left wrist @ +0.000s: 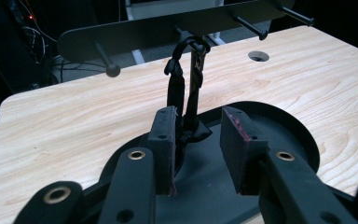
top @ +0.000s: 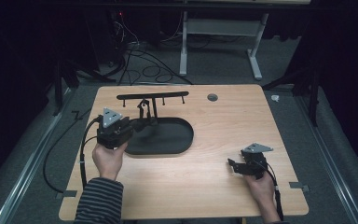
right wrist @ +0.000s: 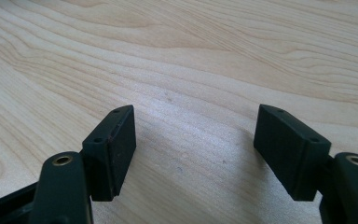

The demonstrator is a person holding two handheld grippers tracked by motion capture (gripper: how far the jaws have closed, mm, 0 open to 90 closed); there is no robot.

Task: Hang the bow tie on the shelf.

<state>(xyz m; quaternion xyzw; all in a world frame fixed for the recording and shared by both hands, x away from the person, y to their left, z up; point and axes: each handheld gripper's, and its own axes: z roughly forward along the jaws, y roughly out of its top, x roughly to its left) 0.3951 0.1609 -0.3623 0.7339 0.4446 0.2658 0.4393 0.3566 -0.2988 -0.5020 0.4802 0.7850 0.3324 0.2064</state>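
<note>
My right gripper (top: 237, 166) rests low over the bare pale wooden table (top: 223, 126) at its near right, its fingers (right wrist: 114, 149) spread wide with only wood grain between them. My left gripper (top: 142, 125) sits at the near left edge of the flat black oval tray (top: 175, 140), pointing toward the stand, its fingers (left wrist: 163, 144) parted with a clear gap between the pads and gripping nothing. Just past their tips, slightly toward the left pad, hangs the black strap with metal clips (left wrist: 186, 98), looped over one peg of the black stand's crossbar (left wrist: 135, 30); its lower end bunches down on the tray right in front of my left finger, and I cannot tell whether it brushes that pad. The crossbar runs level above the tray's far side, with round-tipped pegs (left wrist: 113, 70) sticking out toward me. Farther off on the table is a small round grey grommet hole (top: 212, 97), well apart from the tray.
</note>
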